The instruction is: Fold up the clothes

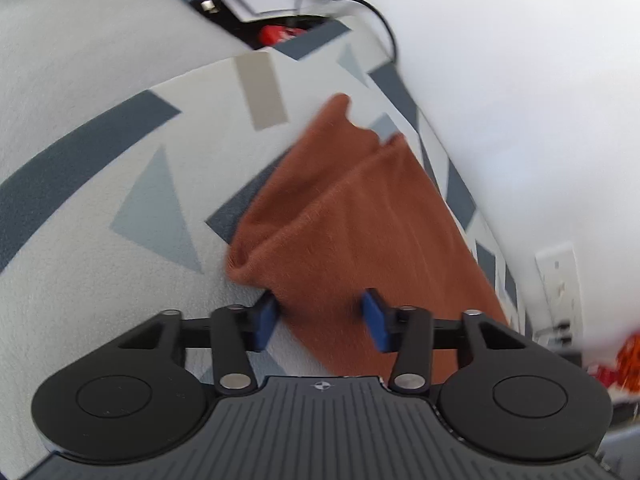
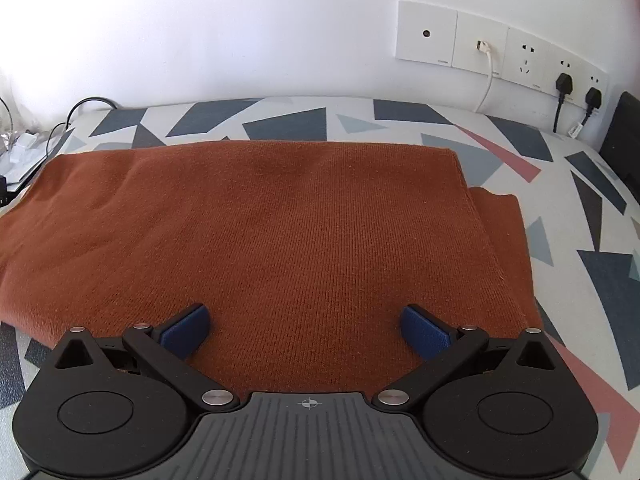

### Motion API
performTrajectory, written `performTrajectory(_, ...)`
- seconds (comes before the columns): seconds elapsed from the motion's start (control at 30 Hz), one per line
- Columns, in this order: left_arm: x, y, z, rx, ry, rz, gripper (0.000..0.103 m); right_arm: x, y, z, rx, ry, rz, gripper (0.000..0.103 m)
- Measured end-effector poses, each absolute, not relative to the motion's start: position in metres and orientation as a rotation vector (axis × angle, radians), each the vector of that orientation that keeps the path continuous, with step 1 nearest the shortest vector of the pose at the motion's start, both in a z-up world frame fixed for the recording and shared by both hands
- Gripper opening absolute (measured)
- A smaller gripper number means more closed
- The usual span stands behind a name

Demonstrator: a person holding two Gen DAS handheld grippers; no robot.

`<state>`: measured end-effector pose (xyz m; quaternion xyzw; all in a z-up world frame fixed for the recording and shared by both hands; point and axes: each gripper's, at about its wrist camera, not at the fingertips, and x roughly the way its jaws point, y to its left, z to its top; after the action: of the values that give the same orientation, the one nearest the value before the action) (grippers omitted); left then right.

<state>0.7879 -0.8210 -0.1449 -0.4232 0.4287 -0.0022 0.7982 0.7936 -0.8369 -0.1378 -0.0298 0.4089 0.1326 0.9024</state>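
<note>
Bedsheet (image 2: 580, 216) with a geometric print carries the rust-brown knit garment (image 2: 256, 232), lying flat and partly folded near the wall. Right gripper (image 2: 306, 330) hovers over its near edge, jaws wide, nothing held. Left gripper (image 1: 320, 318) has its jaws partly closed around a bunched fold at the garment's end — pad contact cannot be confirmed. Secure all layers before lifting — then carry the fold over evenly.

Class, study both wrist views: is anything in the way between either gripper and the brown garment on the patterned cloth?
Nothing visible is. The left gripper already has an edge of the brown garment between its fingers. The right gripper is wide open directly over it. The patterned cloth around it is bare.
</note>
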Motion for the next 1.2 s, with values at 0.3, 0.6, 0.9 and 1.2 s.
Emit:
performTrajectory(0.3, 0.772, -0.835, -0.118, -0.771, 0.867, -0.010, 0.010, 0.789, -0.845, -0.137, -0.076, 0.851, 0.302, 0.102)
performTrajectory(0.6, 0.722, -0.827, -0.117, -0.811, 0.908, -0.046, 0.011, 0.771, -0.856, -0.133, -0.062, 0.888, 0.282, 0.102)
performTrajectory(0.9, 0.692, -0.816, -0.117, -0.741, 0.914, -0.098, 0.020, 0.729, -0.886, -0.122, 0.086, 0.909, 0.216, 0.102)
performTrajectory(1.2, 0.682, -0.849, -0.090, -0.438, 0.849, -0.095, 0.040, 0.698, -0.965, -0.113, 0.428, 0.869, 0.066, 0.089)
